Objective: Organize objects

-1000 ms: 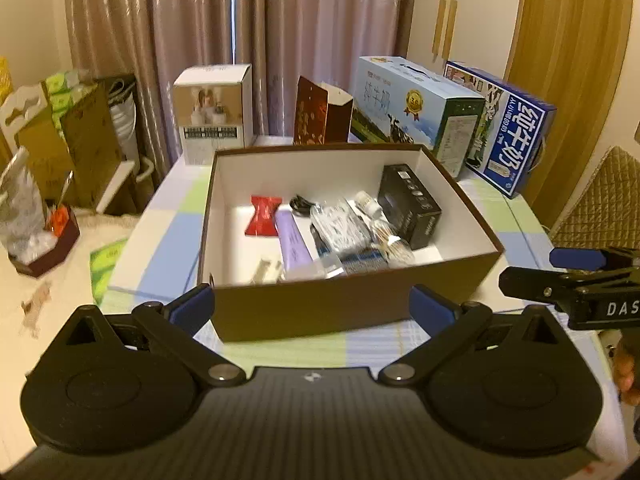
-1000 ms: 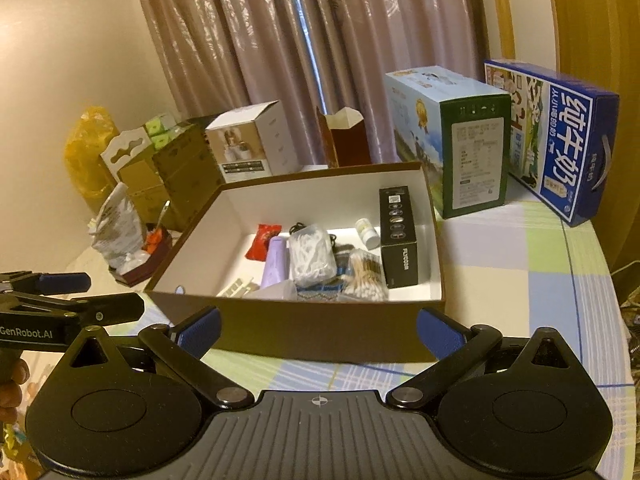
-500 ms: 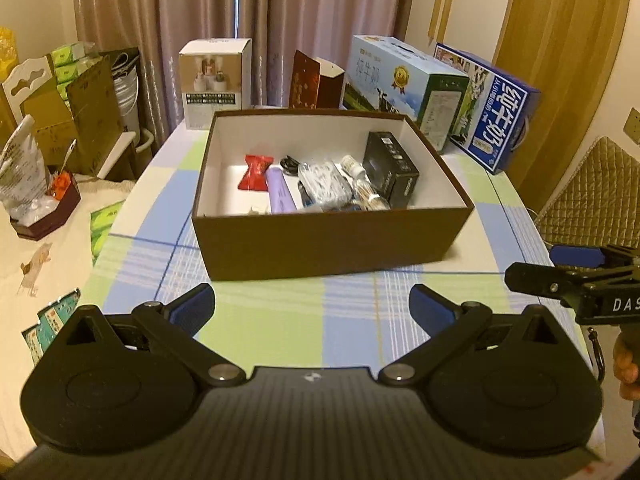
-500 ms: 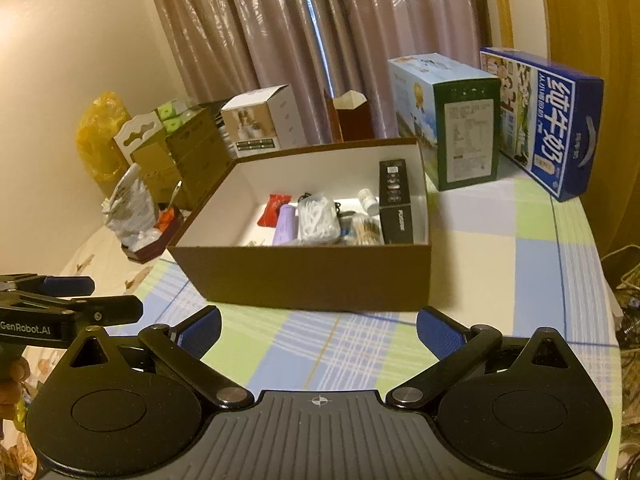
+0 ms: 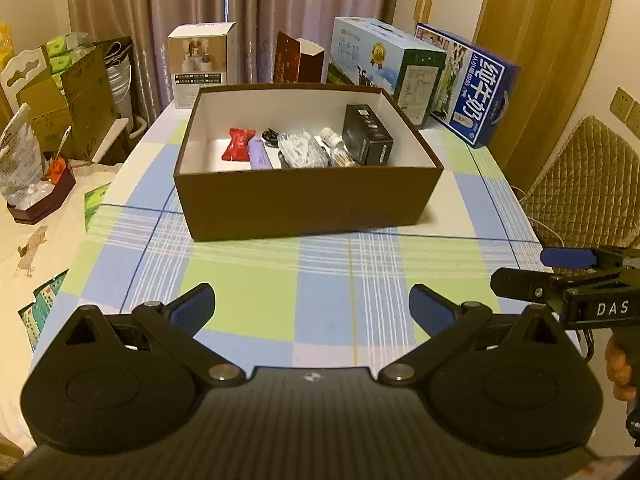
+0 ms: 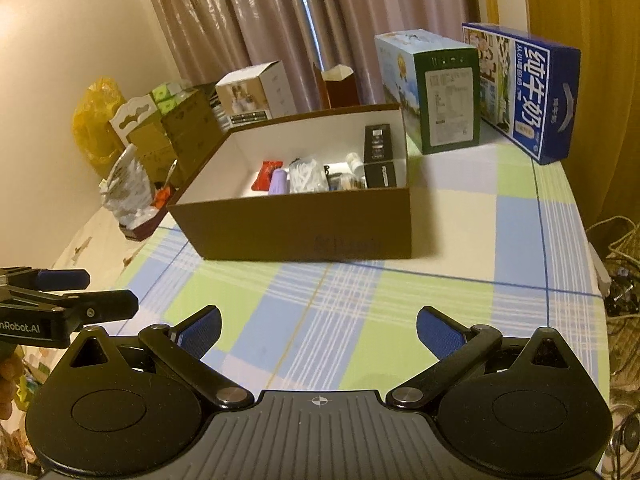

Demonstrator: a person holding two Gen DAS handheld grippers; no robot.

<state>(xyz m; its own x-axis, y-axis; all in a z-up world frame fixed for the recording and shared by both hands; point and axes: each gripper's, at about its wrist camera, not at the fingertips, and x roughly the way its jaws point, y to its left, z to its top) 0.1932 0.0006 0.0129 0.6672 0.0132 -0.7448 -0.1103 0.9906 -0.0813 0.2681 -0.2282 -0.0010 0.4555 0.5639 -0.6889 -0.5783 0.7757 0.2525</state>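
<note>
A brown cardboard box (image 5: 308, 204) (image 6: 296, 228) sits mid-table on the checked cloth. Inside lie a red packet (image 5: 239, 146) (image 6: 266, 174), a lilac tube (image 5: 259, 155) (image 6: 279, 181), a clear bag of white bits (image 5: 298, 150) (image 6: 306, 176), a small white bottle (image 5: 332, 136) and a black carton (image 5: 367, 140) (image 6: 379, 156). My left gripper (image 5: 312, 308) hovers open and empty over the near cloth, well short of the box. My right gripper (image 6: 318, 326) is likewise open and empty, and it shows from the side in the left wrist view (image 5: 560, 268).
Behind the box stand a white carton (image 5: 202, 62), a dark red paper bag (image 5: 298, 62), a green-and-blue milk case (image 5: 386, 68) and a blue milk case (image 5: 476, 84). A quilted chair (image 5: 580, 188) is at the right. Cartons and bags (image 5: 60, 92) crowd the left.
Both grippers have drawn back and away from the box, which now looks smaller and farther off. More bare cloth shows in front. Both stay open and empty.
</note>
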